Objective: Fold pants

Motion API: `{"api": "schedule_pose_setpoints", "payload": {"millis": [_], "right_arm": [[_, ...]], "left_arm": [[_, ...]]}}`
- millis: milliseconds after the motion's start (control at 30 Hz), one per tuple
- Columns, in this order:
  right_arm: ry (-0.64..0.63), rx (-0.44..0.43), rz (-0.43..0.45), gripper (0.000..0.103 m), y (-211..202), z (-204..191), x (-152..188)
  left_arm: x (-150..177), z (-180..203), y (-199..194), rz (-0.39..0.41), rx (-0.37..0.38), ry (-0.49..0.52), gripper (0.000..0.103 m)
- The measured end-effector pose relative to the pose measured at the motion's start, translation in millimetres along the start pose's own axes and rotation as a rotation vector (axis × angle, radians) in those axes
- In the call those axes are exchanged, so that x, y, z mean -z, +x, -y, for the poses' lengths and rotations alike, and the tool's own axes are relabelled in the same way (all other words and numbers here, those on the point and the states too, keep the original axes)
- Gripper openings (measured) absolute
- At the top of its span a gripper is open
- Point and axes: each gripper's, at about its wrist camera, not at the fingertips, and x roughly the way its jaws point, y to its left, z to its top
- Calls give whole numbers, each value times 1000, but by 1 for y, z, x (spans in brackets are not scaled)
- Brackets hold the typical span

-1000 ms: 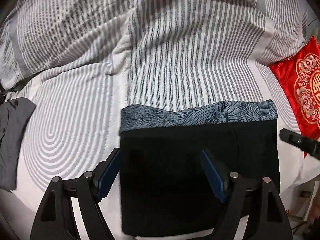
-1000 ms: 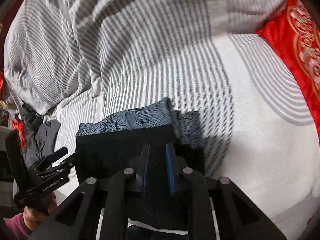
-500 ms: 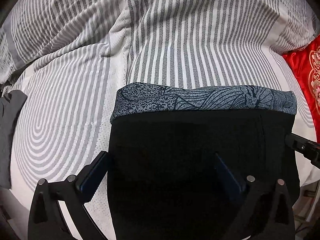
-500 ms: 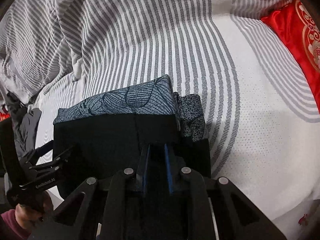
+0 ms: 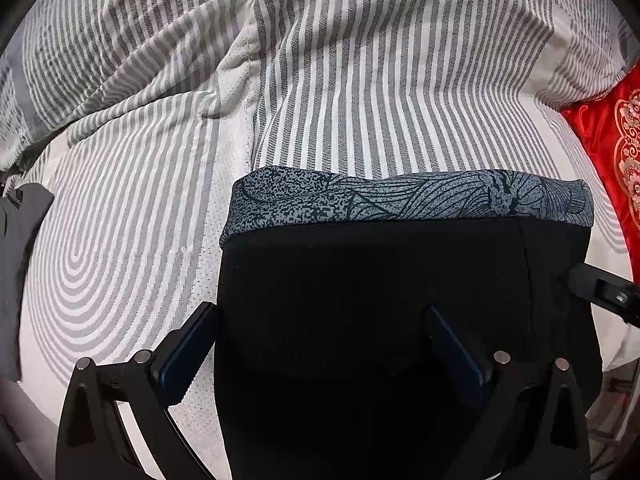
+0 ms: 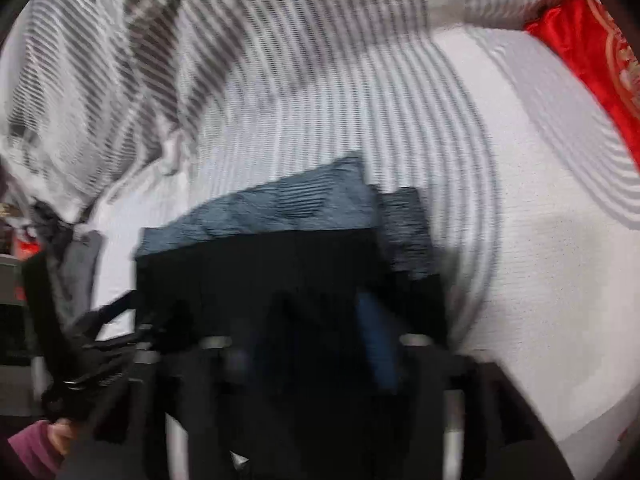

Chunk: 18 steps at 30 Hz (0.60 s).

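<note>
Two hand-held grippers: both above the pants [image 5: 376, 300], pointing steeply down.
Pants: folded into a compact dark block on the striped bed [image 5: 360, 80], patterned layer [image 5: 400, 196] showing along the far edge.
Left hand-held gripper [image 5: 320, 344]: spread wide, released, one finger off the cloth's left edge.
Right hand-held gripper [image 6: 320, 340]: blurred; jaws just opened, letting go of the fold.
Left to do: little, perhaps smoothing.

Right wrist view blurred throughout: right gripper [image 6: 320, 344] indistinct, jaws perhaps parted. Folded pants [image 5: 372, 320] cut off by the lower edge.
</note>
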Motion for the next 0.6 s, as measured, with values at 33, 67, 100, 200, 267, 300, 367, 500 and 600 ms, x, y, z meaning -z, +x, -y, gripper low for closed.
{"api": "schedule_pose_setpoints", "payload": {"millis": [33, 67, 100, 200, 267, 300, 367, 500, 600], "right_arm": [[-11, 15, -2, 79, -1, -5, 0], [-29, 44, -1, 79, -2, -12, 1], [-34, 53, 0, 79, -3, -15, 3], [-8, 38, 10, 80, -12, -18, 11], [9, 46, 17, 81, -21, -17, 19], [16, 48, 21, 81, -25, -16, 22], [37, 46, 28, 81, -33, -12, 30], [75, 46, 33, 82, -46, -9, 45], [91, 52, 42, 84, -55, -10, 56]], "left_arm": [[0, 0, -2, 2, -4, 0, 102], [1, 1, -4, 2, -7, 2, 102], [3, 2, -7, 3, -6, 8, 102], [10, 5, -15, 3, 1, 46, 102], [15, 5, -20, 1, 7, 64, 102], [17, 5, -23, 2, 15, 65, 102], [20, 5, -31, 20, 18, 66, 102], [26, 5, -49, 47, 51, 70, 102], [30, 7, -58, 30, 100, 81, 102]]}}
